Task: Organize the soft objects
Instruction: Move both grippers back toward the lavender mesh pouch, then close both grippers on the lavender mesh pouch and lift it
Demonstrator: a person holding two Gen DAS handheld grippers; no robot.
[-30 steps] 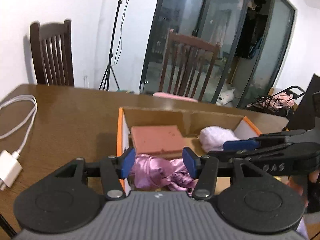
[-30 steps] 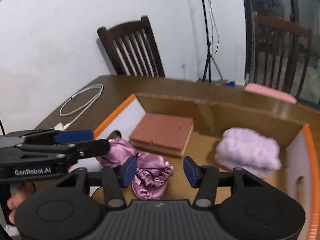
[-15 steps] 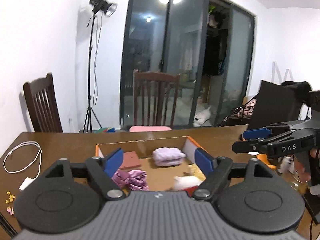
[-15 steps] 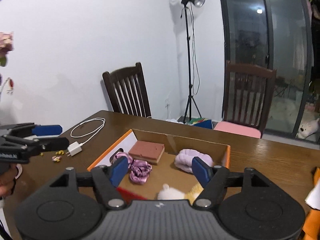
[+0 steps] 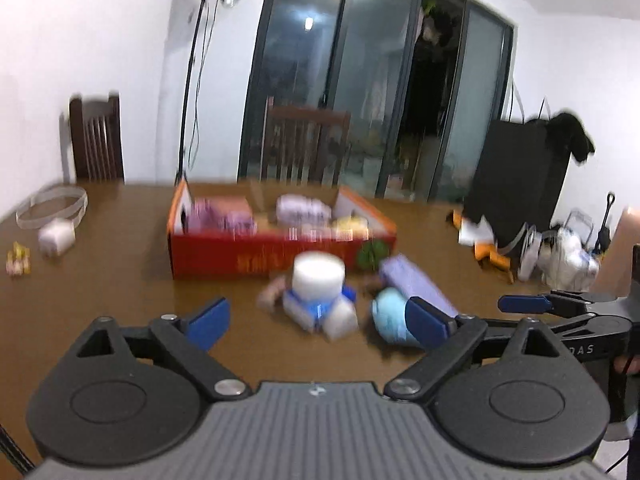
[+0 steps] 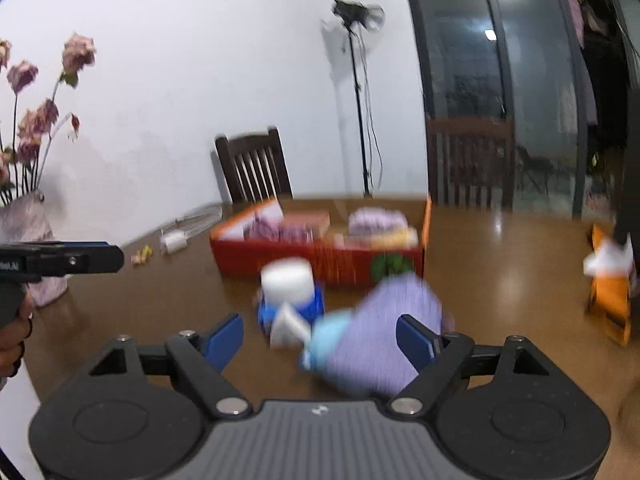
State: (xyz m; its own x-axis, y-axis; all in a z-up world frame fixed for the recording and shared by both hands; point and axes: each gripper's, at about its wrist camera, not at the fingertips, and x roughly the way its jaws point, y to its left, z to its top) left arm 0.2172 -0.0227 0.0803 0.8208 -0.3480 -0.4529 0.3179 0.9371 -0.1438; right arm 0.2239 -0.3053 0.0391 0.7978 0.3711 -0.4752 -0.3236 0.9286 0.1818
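A red and orange cardboard box (image 5: 280, 254) (image 6: 320, 258) stands on the brown table and holds pink, purple and yellowish soft things. In front of it lie a white and blue soft toy (image 5: 318, 294) (image 6: 290, 298), a purple and light blue soft object (image 5: 404, 296) (image 6: 372, 340) and a small green thing (image 5: 372, 254) (image 6: 390, 266). My left gripper (image 5: 316, 322) is open and empty, pulled back from the box. My right gripper (image 6: 320, 338) is open and empty, with the purple object just beyond its right finger. Both views are blurred.
A white charger and cable (image 5: 56, 220) and small yellow bits (image 5: 18, 262) lie at the table's left. An orange and white pack (image 6: 610, 280) lies at the right. A vase of pink flowers (image 6: 28, 216) stands at the left. Two wooden chairs stand behind the table.
Both grippers have drawn back from inside the box and opened wider. The box front and the soft things before it have come into view.
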